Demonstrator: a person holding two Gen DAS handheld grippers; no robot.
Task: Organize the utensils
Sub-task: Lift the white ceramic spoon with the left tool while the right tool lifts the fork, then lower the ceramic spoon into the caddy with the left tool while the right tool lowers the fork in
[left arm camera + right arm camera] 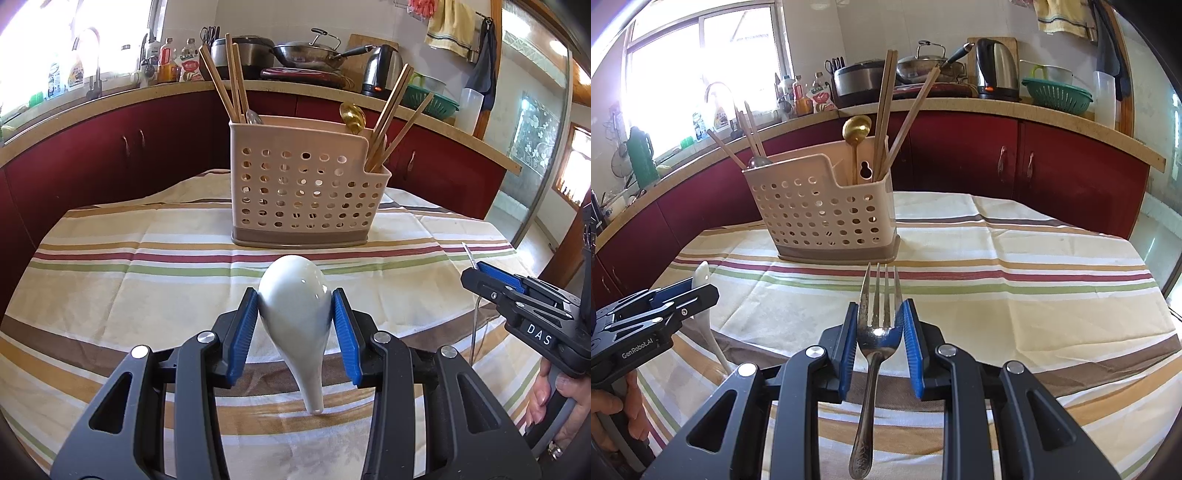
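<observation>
My left gripper (295, 314) is shut on a white ceramic spoon (295, 302), bowl forward, handle hanging down toward the cloth. My right gripper (880, 325) is shut on a metal fork (877, 332), tines pointing ahead, handle drooping toward me. A beige perforated utensil holder (299, 192) stands ahead on the striped tablecloth, holding wooden chopsticks (232, 81), a gold spoon (352, 116) and a steel spoon. The same holder (827, 214) shows in the right wrist view, left of centre. The right gripper (476, 273) appears at the right edge of the left wrist view; the left gripper (698, 291) appears at left.
The striped tablecloth (110, 280) covers the table up to red cabinets (110, 155). On the counter behind are a kettle (995, 70), a wok, a rice cooker, bottles and a green colander (1056, 96). A person's hand (554, 402) grips the right gripper's handle.
</observation>
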